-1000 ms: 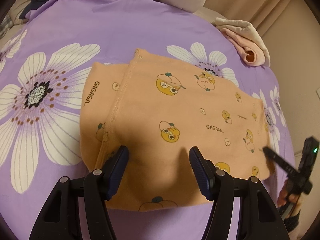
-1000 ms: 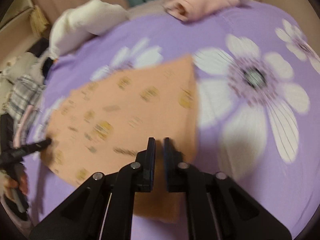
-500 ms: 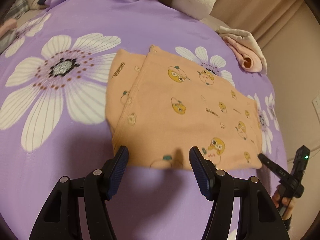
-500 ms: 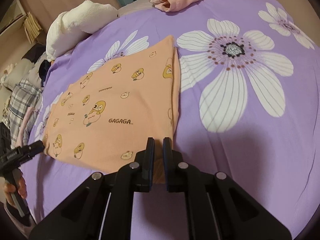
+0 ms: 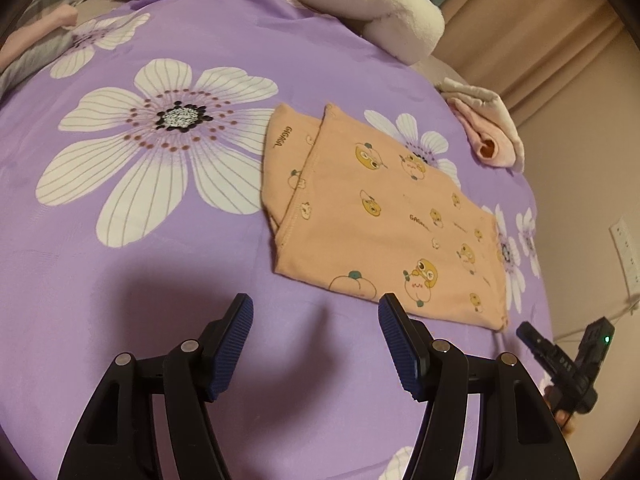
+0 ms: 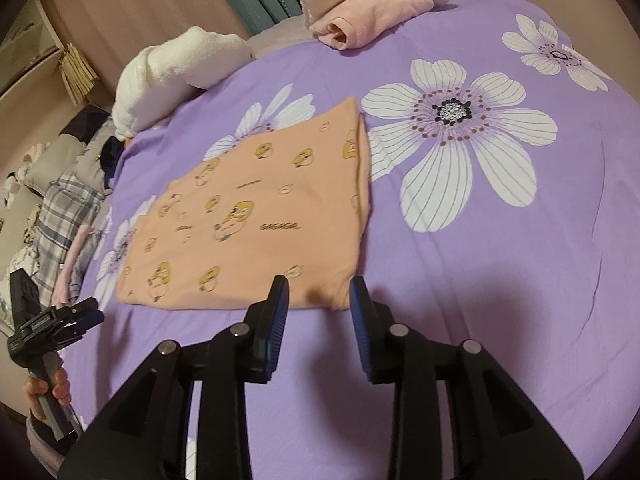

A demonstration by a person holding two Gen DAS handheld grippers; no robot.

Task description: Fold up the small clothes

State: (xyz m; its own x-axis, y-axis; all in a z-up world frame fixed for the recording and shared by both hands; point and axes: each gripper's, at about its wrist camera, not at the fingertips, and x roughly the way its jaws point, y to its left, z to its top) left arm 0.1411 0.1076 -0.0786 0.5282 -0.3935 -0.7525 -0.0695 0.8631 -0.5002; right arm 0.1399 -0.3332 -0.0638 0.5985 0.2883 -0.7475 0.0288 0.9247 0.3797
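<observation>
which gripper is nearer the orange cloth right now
Right. The right gripper is opening with its tips at the orange cloth's near corner, nothing between them; the left gripper hangs open just short of its edge.

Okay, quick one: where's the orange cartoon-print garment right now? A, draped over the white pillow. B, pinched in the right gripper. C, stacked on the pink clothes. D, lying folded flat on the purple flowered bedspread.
D: the orange garment lies folded flat on the bedspread, with neither gripper touching it.
</observation>
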